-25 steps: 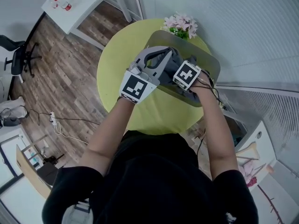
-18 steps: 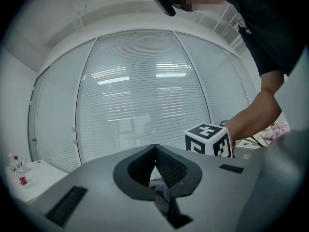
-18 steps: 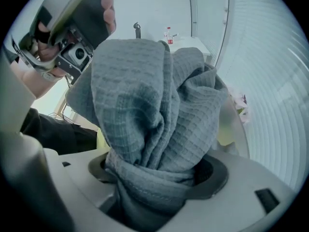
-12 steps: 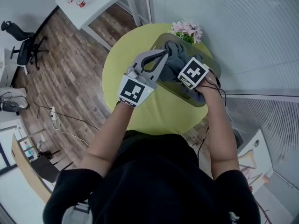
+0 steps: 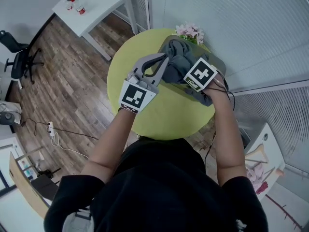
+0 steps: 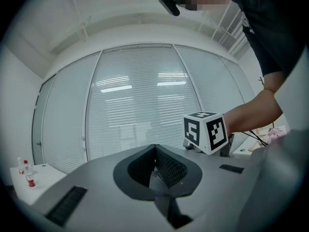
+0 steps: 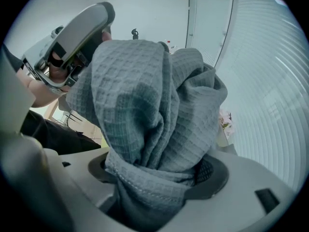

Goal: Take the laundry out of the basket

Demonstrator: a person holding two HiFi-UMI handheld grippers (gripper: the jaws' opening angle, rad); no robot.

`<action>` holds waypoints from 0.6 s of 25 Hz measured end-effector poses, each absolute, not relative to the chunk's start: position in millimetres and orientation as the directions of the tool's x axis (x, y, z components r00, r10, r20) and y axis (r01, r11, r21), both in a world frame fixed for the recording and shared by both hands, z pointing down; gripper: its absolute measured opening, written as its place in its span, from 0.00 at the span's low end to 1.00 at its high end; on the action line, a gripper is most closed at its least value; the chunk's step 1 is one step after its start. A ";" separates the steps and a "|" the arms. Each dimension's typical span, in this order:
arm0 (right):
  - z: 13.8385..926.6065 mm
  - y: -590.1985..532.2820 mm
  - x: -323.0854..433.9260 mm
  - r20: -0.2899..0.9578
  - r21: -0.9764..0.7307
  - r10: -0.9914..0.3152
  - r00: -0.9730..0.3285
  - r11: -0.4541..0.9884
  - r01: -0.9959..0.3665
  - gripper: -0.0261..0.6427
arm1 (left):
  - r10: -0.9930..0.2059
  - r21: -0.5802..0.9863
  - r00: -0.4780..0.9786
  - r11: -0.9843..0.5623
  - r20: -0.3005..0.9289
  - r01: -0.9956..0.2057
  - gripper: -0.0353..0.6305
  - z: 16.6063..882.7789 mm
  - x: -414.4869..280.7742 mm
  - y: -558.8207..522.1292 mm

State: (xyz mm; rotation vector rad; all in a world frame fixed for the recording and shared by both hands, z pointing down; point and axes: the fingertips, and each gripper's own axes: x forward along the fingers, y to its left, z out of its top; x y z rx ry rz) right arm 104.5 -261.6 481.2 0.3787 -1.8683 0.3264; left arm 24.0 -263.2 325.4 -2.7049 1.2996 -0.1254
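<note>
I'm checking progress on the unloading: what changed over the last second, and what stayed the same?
The right gripper, clamped on the grey towel, has raised it higher out of the basket. The left gripper has shifted slightly beside it, jaws shut and empty. Basket, flowers and table stayed put.

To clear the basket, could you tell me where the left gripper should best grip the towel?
Probably the bulging fold of the grey towel facing the left gripper, beside where the right gripper holds it: open the shut jaws, approach level from that side; cloth bunches there.
</note>
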 end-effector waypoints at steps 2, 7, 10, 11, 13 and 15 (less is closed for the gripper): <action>472.0 -250.1 97.7 0.943 -0.044 -0.103 -0.317 0.904 -0.425 0.61 | -0.774 -0.155 0.633 -0.626 0.007 -0.764 0.07 321.9 17.6 -251.2; 464.1 -220.6 69.8 0.940 -0.052 -0.097 -0.326 0.906 -0.420 0.61 | -0.766 -0.159 0.643 -0.636 0.009 -0.755 0.07 321.0 -7.1 -225.7; 465.0 -204.5 56.2 0.938 -0.054 -0.099 -0.331 0.904 -0.424 0.61 | -0.763 -0.157 0.646 -0.640 0.009 -0.753 0.07 321.2 -19.7 -211.5; 465.8 -198.8 51.7 0.938 -0.053 -0.100 -0.331 0.904 -0.424 0.61 | -0.761 -0.157 0.649 -0.642 0.011 -0.751 0.07 321.8 -23.7 -206.4; 467.8 -187.1 42.6 0.939 -0.051 -0.100 -0.330 0.907 -0.419 0.61 | -0.759 -0.159 0.651 -0.644 0.013 -0.748 0.07 322.9 -31.8 -195.8; 469.2 -175.6 34.0 0.940 -0.047 -0.101 -0.327 0.909 -0.414 0.61 | -0.759 -0.156 0.651 -0.644 0.008 -0.749 0.07 323.2 -39.9 -185.6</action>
